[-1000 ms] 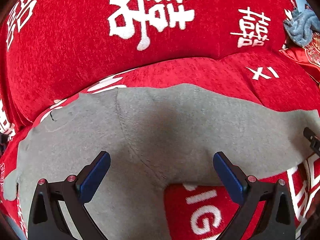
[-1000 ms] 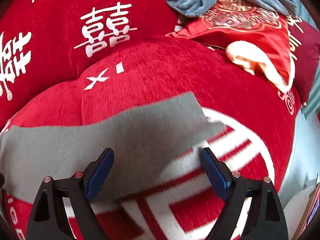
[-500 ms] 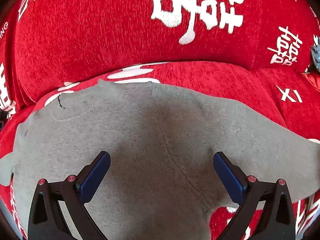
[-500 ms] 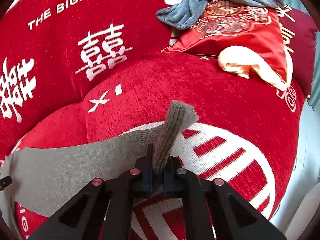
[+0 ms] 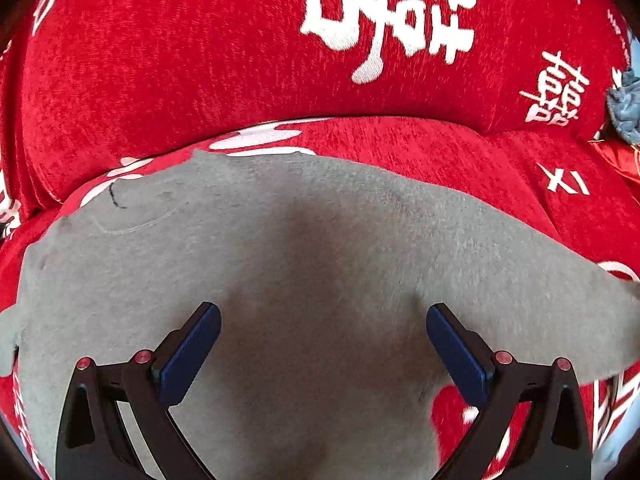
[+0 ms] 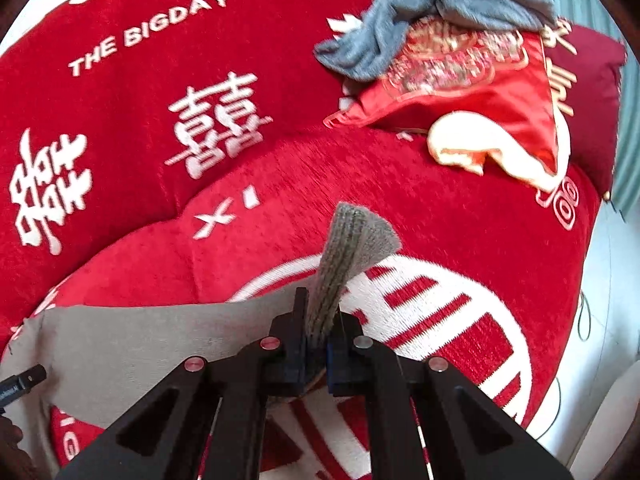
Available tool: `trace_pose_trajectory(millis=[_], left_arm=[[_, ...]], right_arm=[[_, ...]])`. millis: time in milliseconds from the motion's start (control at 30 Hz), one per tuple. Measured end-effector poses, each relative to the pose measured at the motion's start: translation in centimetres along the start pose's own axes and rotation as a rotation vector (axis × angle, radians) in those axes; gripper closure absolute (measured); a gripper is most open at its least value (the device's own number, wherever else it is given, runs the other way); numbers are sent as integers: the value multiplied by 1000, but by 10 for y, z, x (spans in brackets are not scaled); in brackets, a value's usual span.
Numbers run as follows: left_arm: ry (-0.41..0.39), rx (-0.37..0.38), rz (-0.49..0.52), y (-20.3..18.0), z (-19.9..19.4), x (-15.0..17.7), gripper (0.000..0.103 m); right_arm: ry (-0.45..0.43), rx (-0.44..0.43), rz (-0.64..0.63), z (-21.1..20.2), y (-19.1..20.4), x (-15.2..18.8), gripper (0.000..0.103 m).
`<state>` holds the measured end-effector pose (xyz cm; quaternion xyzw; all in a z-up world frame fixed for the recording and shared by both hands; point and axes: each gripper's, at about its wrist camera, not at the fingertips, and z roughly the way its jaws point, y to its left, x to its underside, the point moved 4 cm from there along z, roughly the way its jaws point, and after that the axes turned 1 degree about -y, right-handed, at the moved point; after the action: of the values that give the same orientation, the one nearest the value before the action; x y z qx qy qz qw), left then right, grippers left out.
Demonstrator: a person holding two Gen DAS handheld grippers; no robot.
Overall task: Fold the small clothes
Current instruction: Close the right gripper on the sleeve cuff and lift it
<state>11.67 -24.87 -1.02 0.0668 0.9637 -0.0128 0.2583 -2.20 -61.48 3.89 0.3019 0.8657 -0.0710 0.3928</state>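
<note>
Grey garment lies flat on the red sofa cover, long axis running side to side. My right gripper is clamped tight on its ribbed cuff, which fans out upward from between the fingers. Left gripper hangs spread wide over the garment's middle, gripping nothing. Red cushion and blue-grey cloth sit well apart; bare cover between.

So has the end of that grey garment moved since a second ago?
Yes. The grey garment's end, which lay flat on the red cover, now stands pinched in the right tool, lifted off the white ring pattern.
</note>
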Motion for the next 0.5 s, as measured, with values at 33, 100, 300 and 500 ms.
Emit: trace_pose_trajectory(millis=[33,100,300,500], left_arm=[[-6,6,1,3,-3,2,0],[-20,19,-2,11,-12,8,0],[-43,54,-37,39,-30,22,0],[-54,78,-67,66,-42,36,0]], right_arm=[[-6,-6,-6,-4,5,-2,96],[-13,-29,-12,-13,15,-7,96],[-38,-69,-26,-39,45,-19,96],[-57,-133,-94,-67,93,-21,96]])
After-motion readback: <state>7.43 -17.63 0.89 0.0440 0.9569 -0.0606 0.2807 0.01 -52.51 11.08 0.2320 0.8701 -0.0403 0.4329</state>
